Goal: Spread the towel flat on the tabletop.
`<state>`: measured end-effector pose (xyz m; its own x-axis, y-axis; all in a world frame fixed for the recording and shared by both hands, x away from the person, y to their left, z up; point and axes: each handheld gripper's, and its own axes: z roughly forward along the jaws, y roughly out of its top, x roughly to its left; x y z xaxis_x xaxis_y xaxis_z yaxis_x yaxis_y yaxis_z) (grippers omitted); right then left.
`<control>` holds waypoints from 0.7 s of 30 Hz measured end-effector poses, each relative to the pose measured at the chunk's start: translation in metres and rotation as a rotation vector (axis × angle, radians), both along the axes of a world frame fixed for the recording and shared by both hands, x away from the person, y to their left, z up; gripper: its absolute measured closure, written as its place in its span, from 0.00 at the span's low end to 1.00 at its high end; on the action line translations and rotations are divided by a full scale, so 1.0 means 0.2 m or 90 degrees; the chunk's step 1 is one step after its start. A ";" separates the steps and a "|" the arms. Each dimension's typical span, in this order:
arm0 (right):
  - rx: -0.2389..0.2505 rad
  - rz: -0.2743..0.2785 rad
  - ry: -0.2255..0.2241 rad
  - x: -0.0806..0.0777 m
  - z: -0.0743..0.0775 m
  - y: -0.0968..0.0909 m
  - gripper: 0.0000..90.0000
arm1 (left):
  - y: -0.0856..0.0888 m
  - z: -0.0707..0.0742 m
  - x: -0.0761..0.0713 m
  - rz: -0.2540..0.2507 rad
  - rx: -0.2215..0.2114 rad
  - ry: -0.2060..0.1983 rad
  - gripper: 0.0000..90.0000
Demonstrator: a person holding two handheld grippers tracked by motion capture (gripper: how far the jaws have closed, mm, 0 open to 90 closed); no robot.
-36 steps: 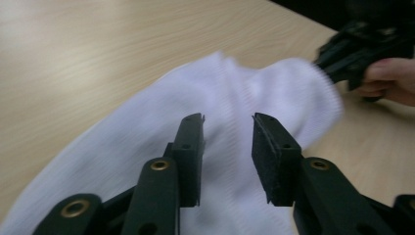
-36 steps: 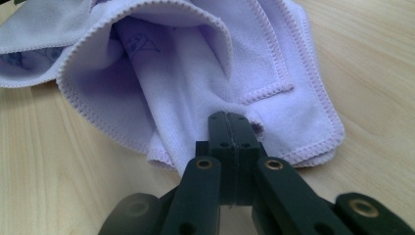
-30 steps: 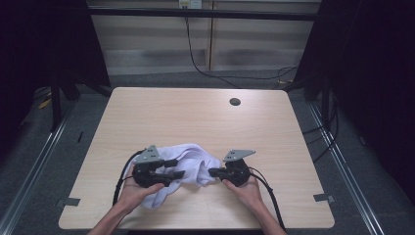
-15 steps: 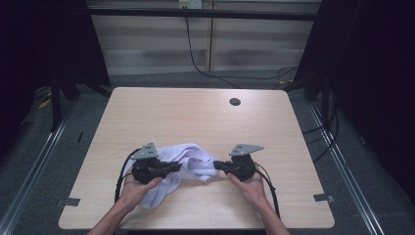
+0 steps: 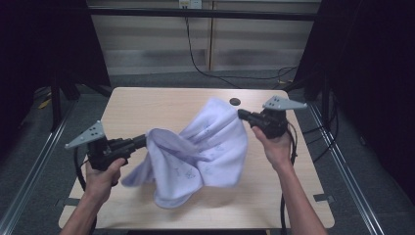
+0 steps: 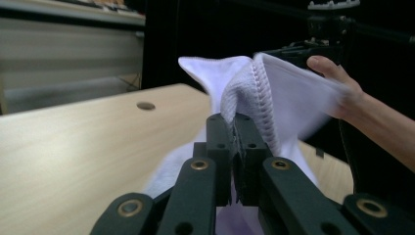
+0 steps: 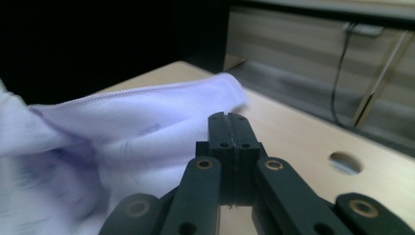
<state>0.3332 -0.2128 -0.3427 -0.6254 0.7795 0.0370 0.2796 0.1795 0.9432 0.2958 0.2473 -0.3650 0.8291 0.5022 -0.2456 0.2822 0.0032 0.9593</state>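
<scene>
light wooden rectangular table [image 5: 147, 105] with rounded corners below, spread between dark curtains. over its middle, large pale lilac terry cloth [image 5: 210, 147] with faint printed marks, lifted and stretched in the air from lower left to upper right, its loose bulk sagging toward the tabletop near the front edge, partly blurred. at the left end, black two-jaw left gripper [image 5: 143, 141] held in the person's left hand [image 5: 102, 175], jaws just closed and clamped on a bunched fold with a stitched hem, seen tight between the pads in the left gripper view. at the upper right, black two-jaw right gripper [image 5: 241, 114] in the right hand [image 5: 278, 146], jaws pressed together on a thin edge of the cloth. near the far edge, just beside the right gripper, small dark round hole [image 5: 235, 102] in the tabletop.
</scene>
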 end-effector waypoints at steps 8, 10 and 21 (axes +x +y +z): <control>-0.033 -0.084 0.004 0.22 0.16 -0.14 1.00 | 0.14 -0.01 0.04 0.064 0.001 0.022 0.97; -0.056 -0.096 0.037 0.28 0.10 -0.16 0.90 | 0.15 -0.11 0.08 0.082 0.017 0.060 0.97; -0.063 -0.070 0.099 0.13 -0.22 -0.12 0.64 | 0.26 -0.36 0.12 0.128 0.046 0.154 0.71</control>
<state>0.3596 -0.2368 -0.3858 -0.5291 0.8473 0.0463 0.4438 0.2299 0.8661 0.3196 0.2983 -0.4360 0.6335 0.6732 -0.3815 0.5032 0.0161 0.8640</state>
